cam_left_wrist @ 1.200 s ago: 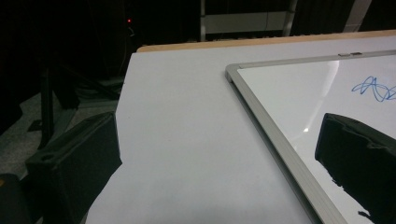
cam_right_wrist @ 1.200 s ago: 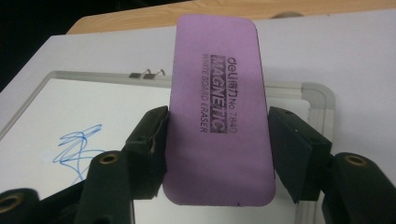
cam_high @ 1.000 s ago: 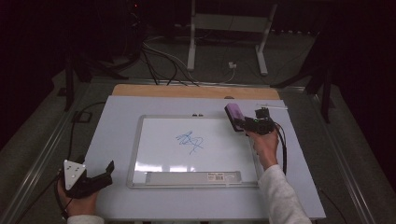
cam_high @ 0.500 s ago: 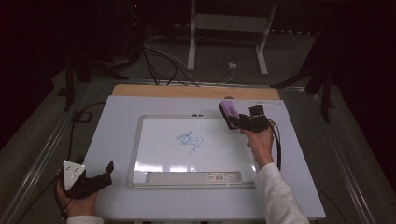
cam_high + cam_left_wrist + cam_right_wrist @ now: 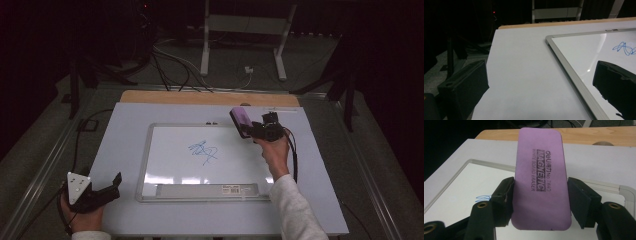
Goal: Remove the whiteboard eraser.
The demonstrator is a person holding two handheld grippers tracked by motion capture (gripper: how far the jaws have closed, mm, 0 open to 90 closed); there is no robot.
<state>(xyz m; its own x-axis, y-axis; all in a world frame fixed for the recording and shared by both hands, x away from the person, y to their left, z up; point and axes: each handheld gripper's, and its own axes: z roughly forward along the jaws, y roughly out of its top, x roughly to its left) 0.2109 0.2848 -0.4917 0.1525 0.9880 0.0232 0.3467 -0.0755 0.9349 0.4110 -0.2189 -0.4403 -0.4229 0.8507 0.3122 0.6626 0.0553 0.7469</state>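
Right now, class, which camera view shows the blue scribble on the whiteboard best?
The high view: the whole blue scribble sits near the middle of the whiteboard, unblocked. The left gripper view catches part of it at the frame's right edge. The right gripper view shows a sliver, mostly hidden behind the purple eraser.

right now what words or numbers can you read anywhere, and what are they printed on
"deli No 7840", "MAGNETIC", "WHITE BOARD ERASER": on the purple foam whiteboard eraser between the right gripper's jaws.
Blue marker scribble on the white metal-framed whiteboard: no readable word.
Label strip on the whiteboard's bottom edge: too small to read.
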